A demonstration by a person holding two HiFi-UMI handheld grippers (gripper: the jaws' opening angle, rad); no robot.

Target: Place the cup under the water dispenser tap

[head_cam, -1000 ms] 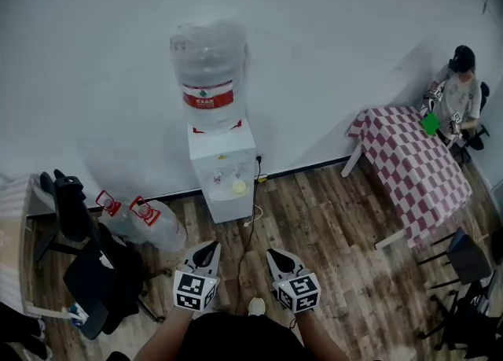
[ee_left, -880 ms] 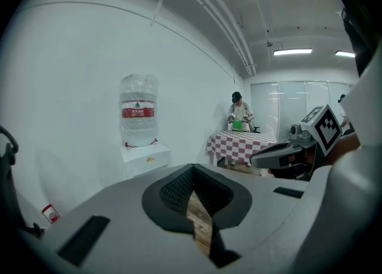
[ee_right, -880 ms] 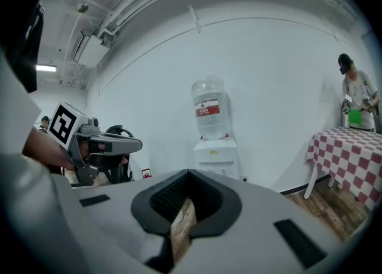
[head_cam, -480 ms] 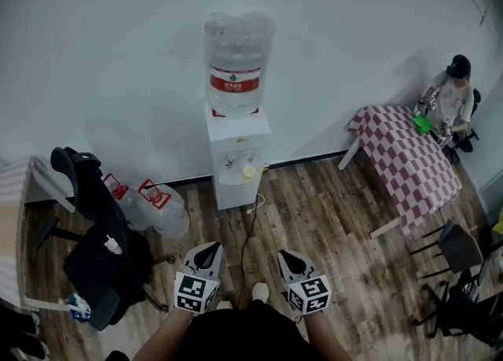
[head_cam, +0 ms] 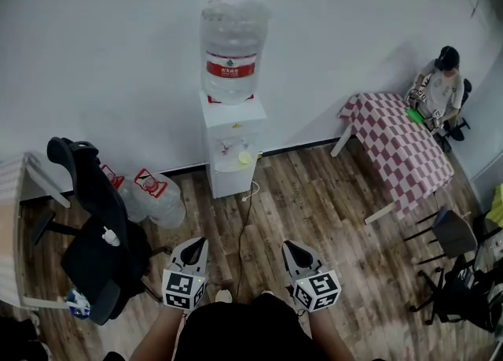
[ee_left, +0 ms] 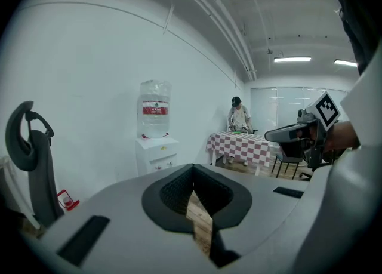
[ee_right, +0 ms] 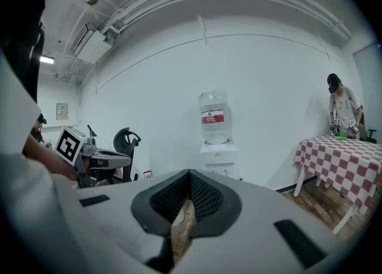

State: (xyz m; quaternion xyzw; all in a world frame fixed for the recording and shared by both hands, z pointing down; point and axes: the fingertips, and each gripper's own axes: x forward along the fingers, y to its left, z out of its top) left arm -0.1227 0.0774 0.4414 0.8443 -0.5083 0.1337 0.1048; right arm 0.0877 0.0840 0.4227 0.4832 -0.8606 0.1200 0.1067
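A white water dispenser (head_cam: 233, 151) with a big clear bottle (head_cam: 230, 49) stands against the far wall. A small yellow cup (head_cam: 245, 158) sits in its tap recess. My left gripper (head_cam: 194, 243) and right gripper (head_cam: 292, 246) hover side by side over the wooden floor, well short of the dispenser and pointing toward it. Both are shut with nothing in them. In the left gripper view the closed jaws (ee_left: 193, 168) face the dispenser (ee_left: 156, 154). In the right gripper view the closed jaws (ee_right: 190, 174) face the dispenser (ee_right: 218, 156) too.
A black office chair (head_cam: 94, 222) and spare water bottles (head_cam: 153, 198) stand left of the dispenser. A cable (head_cam: 245, 214) trails across the floor from the dispenser. At right are a checkered table (head_cam: 397, 151), a person (head_cam: 436, 88) behind it, and dark chairs (head_cam: 452, 233).
The dispenser now lies farther from both grippers than a second ago, and the grippers have spread wider apart. Both jaws have stayed shut.
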